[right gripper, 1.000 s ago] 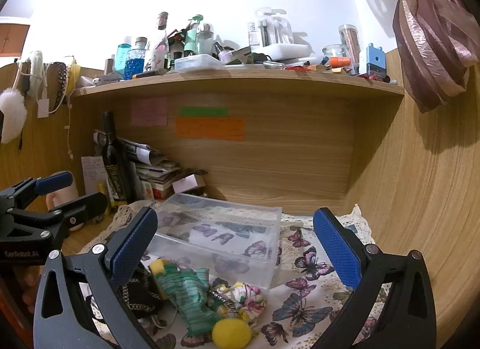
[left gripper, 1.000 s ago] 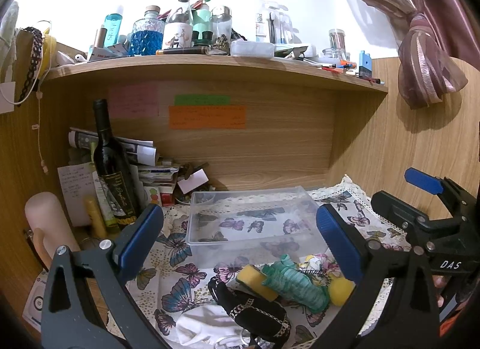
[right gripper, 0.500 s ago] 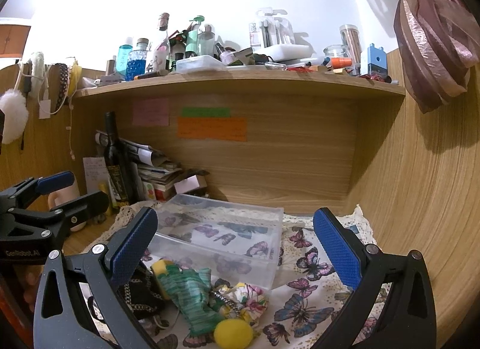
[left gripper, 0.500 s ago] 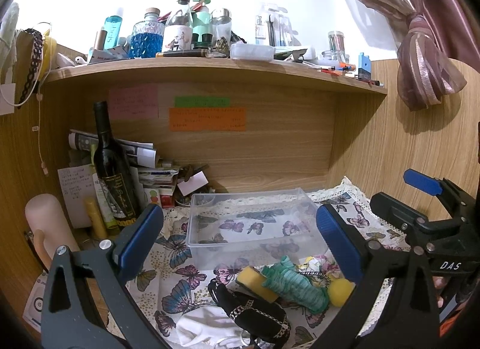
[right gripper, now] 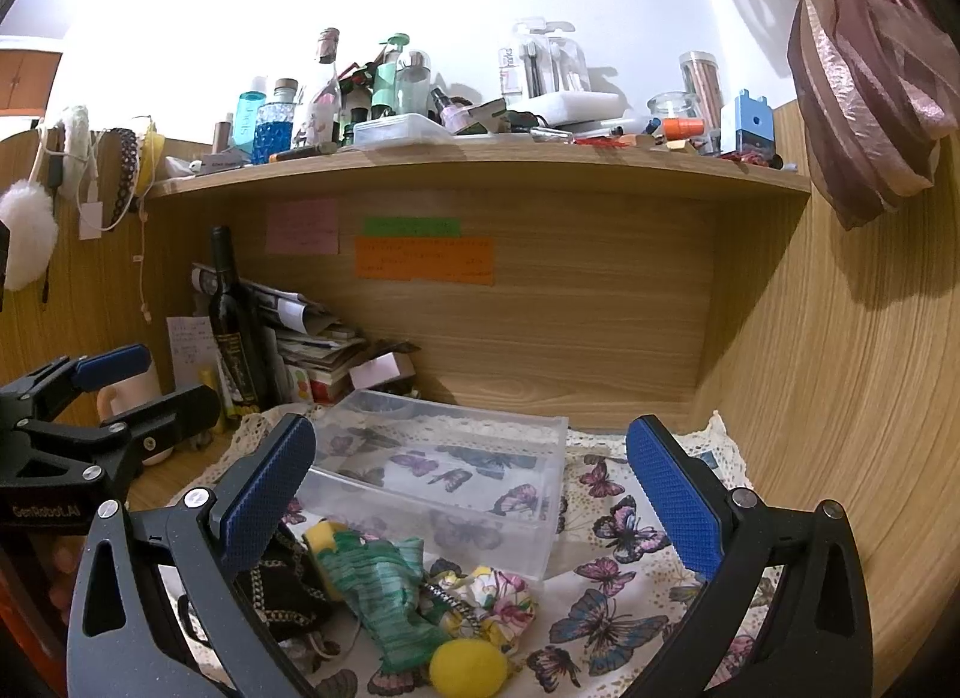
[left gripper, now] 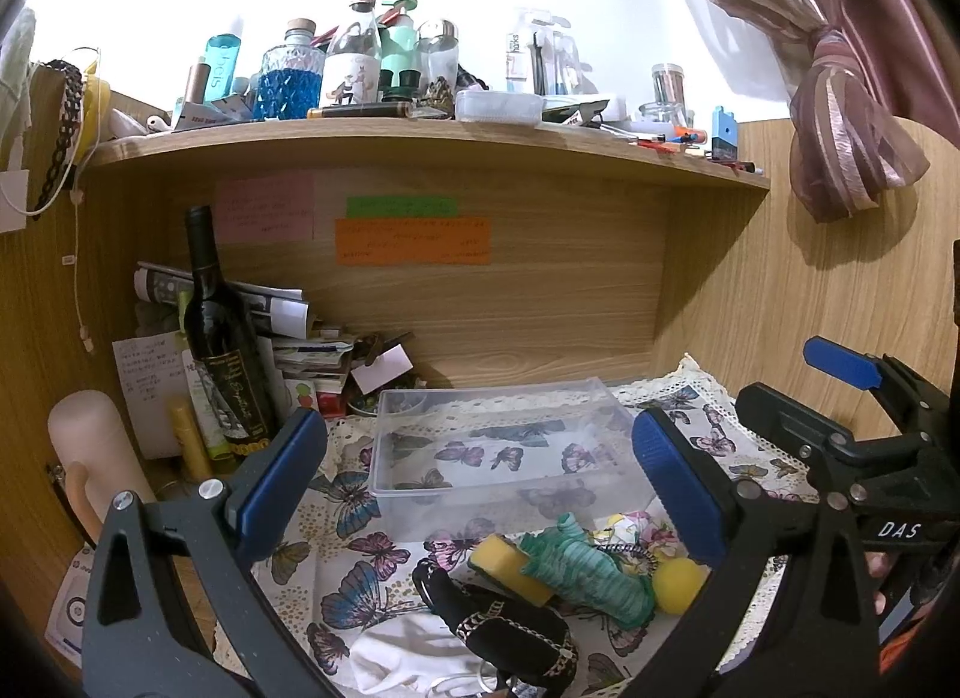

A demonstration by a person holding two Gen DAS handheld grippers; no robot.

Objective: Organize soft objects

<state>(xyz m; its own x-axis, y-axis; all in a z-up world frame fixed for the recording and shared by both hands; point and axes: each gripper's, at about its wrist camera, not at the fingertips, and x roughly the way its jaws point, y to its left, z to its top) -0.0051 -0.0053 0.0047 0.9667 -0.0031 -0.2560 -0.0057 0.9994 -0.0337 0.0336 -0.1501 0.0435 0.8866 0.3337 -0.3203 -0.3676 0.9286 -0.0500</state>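
A pile of soft things lies on the butterfly cloth in front of a clear plastic box: a green striped cloth, a yellow sponge, a yellow ball, a black cloth with chain trim, a white cloth and a floral scrunchie. The box is empty. My left gripper is open above the pile. My right gripper is open, above the green cloth and ball. Both hold nothing.
A dark wine bottle stands at the back left beside stacked papers and a pale pink bottle. A shelf crowded with bottles hangs overhead. Wooden walls close in behind and at the right. A curtain hangs top right.
Both grippers have drifted very slightly; the view barely shifts. Nothing on the cloth has moved and both stay open.
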